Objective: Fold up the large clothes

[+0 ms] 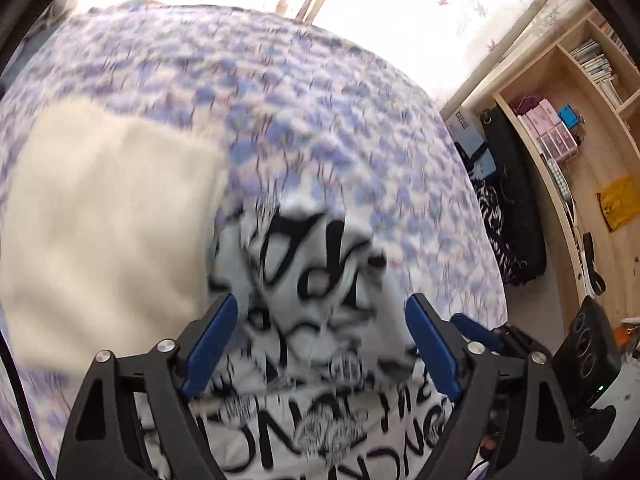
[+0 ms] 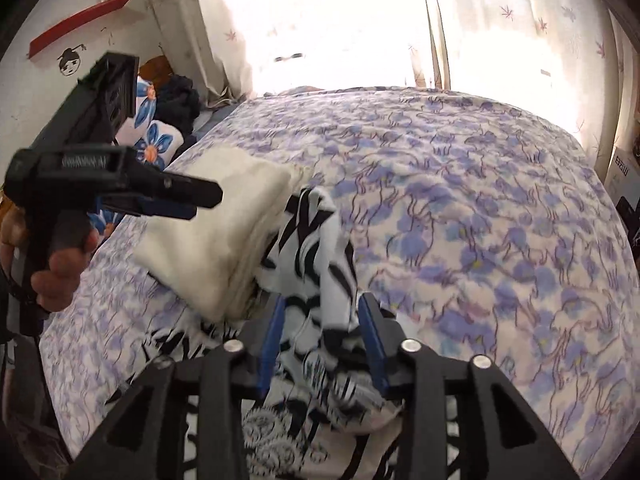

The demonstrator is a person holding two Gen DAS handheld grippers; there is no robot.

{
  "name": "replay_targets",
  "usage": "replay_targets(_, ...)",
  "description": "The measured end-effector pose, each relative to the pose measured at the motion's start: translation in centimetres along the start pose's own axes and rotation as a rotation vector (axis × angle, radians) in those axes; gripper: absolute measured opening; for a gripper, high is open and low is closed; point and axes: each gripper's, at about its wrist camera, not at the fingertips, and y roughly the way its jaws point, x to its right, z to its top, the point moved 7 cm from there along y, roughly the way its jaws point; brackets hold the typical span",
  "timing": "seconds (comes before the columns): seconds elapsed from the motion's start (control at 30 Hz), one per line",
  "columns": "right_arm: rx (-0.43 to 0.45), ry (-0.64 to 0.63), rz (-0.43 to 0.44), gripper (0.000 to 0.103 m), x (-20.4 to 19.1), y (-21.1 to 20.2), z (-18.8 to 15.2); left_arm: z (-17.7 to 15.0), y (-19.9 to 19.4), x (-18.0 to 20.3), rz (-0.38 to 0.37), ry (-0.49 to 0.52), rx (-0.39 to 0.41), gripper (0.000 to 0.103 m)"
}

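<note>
A white garment with bold black lettering (image 1: 312, 272) lies bunched on the bed, its flat part spreading toward me under both tools. My left gripper (image 1: 322, 320) hovers above it, blue pads (image 1: 212, 344) spread wide with nothing gripped. The right wrist view shows that same gripper (image 2: 200, 204) from the side at the left, held by a hand. My right gripper (image 2: 322, 320) is open, and a raised fold of the printed garment (image 2: 316, 248) stands loose between its pads. A folded cream garment (image 2: 216, 240) lies just left of the printed one, also seen as the cream garment (image 1: 100, 220).
The bed's purple flowered cover (image 2: 480, 200) stretches far to the right and back. Flowered pillows (image 2: 154, 136) and dark clothes (image 2: 180, 100) sit at the far left by the wall. A wooden shelf (image 1: 580, 120), a black bag (image 1: 516, 208) and a black speaker (image 1: 592, 344) stand right of the bed.
</note>
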Motion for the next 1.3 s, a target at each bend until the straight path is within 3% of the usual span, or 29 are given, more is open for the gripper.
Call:
replay_targets(0.17, -0.029, 0.020, -0.019, 0.040, 0.7, 4.3, 2.5, 1.8, 3.2, 0.1, -0.008, -0.002, -0.059, 0.088)
replay_targets(0.4, -0.052, -0.021, -0.037, 0.040, 0.0, 8.5, 2.8, 1.4, 4.3, 0.1, -0.048, -0.004, -0.062, 0.088)
replay_targets(0.43, -0.053, -0.025, -0.030, 0.034, 0.0, 8.8, 2.7, 1.2, 4.1, 0.0, -0.051, -0.002, -0.063, 0.088)
replay_targets(0.47, -0.052, -0.029, -0.015, 0.015, -0.3, 8.8, 2.4, 1.1, 4.0, 0.0, -0.055, -0.002, -0.065, 0.088)
replay_targets(0.5, -0.055, -0.034, -0.001, 0.005, -0.5, 8.9, 2.2, 1.0, 3.8, 0.0, -0.061, -0.001, -0.067, 0.088)
replay_targets(0.9, 0.004, -0.226, 0.075, 0.002, -4.7, 2.0, -3.4, -3.0, 0.4, 0.5, -0.157, -0.002, -0.105, 0.088)
replay_targets(1.1, -0.001, -0.277, 0.095, 0.002, -6.7, -1.5, -7.8, -8.0, 0.9, -0.5, -0.190, -0.094, -0.209, 0.088)
replay_targets(1.3, -0.020, -0.356, 0.089, 0.002, -8.0, -3.7, -11.6, -13.0, 1.8, -2.1, -0.244, -0.265, -0.292, 0.087)
